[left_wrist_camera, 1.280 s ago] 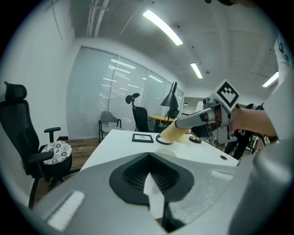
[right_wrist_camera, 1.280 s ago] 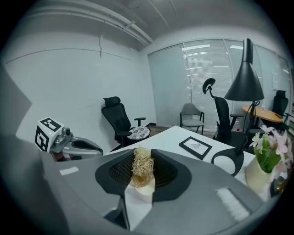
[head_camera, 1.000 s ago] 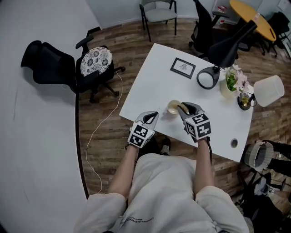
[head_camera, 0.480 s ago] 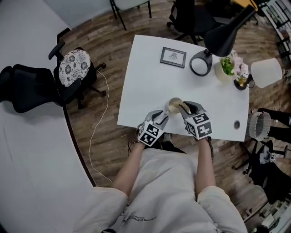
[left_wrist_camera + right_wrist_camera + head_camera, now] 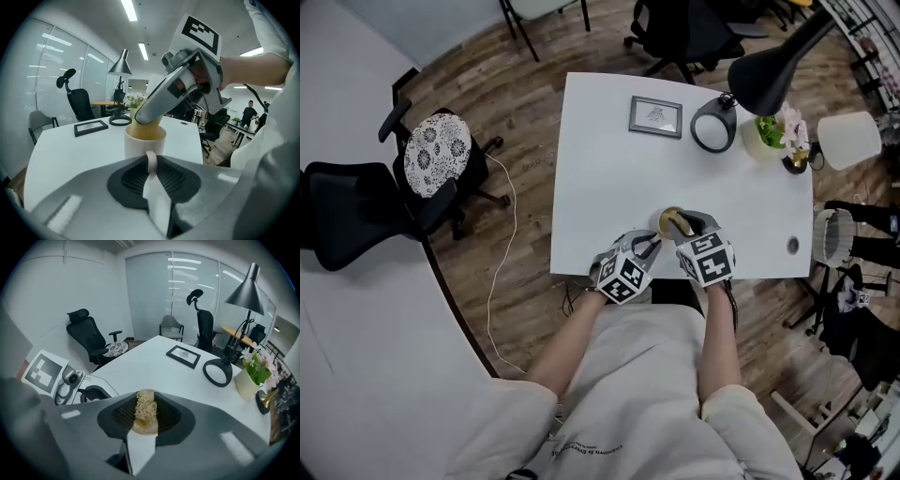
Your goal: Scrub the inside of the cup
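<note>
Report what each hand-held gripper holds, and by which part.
Left hand-held gripper: white ceramic cup, by its handle. Right hand-held gripper: tan fibrous scrubber, pinched across its body.

Cup: cream mug, upright on the white worktop near its front edge. Handle clamped in left gripper jaws. Scrubber: tan fibrous wad, pinched in right gripper jaws, pushed down into the cup's mouth.
</note>
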Action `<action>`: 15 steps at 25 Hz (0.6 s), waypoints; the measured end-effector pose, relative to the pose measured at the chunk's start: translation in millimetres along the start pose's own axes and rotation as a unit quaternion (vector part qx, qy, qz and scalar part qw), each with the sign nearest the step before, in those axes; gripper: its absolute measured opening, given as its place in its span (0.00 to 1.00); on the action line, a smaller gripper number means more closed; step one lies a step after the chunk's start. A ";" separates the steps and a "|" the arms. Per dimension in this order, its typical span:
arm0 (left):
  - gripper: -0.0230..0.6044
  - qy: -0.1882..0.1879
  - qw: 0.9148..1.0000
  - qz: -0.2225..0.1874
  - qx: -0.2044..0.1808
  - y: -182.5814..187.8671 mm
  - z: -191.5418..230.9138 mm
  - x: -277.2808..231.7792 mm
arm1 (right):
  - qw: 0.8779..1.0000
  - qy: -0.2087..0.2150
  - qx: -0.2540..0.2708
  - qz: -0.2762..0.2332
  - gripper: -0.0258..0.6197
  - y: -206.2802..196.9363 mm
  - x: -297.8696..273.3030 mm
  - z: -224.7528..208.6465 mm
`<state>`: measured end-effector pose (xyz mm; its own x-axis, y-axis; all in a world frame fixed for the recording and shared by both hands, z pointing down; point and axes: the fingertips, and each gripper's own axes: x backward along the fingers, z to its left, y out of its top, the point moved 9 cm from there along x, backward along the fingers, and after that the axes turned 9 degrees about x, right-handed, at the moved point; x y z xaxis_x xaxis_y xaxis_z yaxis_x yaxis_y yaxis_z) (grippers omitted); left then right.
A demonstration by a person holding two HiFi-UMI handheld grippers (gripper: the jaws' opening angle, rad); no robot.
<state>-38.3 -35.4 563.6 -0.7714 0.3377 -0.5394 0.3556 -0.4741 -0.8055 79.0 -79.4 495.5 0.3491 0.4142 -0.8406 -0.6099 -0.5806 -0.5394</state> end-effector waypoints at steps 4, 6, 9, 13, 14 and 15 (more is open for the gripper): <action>0.13 -0.017 1.000 0.006 -0.011 2.8 3.9 -3.3 | 0.999 0.001 0.019 0.046 0.22 -0.7 -18.5 2.5; 0.13 -0.023 1.000 0.004 -0.015 5.5 5.3 -6.7 | 0.997 0.007 0.038 0.062 0.22 3.6 -25.8 -0.7; 0.13 -0.035 0.999 0.003 -0.014 3.1 4.4 -7.8 | 0.994 0.028 0.075 0.079 0.22 3.9 -38.2 -3.6; 0.13 -0.039 0.999 0.011 -0.017 1.8 2.0 -4.2 | 0.991 0.043 0.090 0.084 0.22 -0.5 -41.9 2.0; 0.13 -0.037 0.999 0.012 -0.019 3.0 1.1 -3.8 | 0.990 0.041 0.098 0.094 0.22 -1.7 -41.6 3.0; 0.13 -0.035 0.999 0.010 -0.018 3.2 0.5 -3.3 | 0.988 0.038 0.108 0.105 0.21 -2.1 -42.1 4.5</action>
<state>-34.9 -38.4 562.9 -0.7983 0.2703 -0.5381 0.3894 -0.4500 -0.8037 62.4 -92.4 532.2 0.2465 0.2424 -0.9384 -0.8097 -0.4806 -0.3368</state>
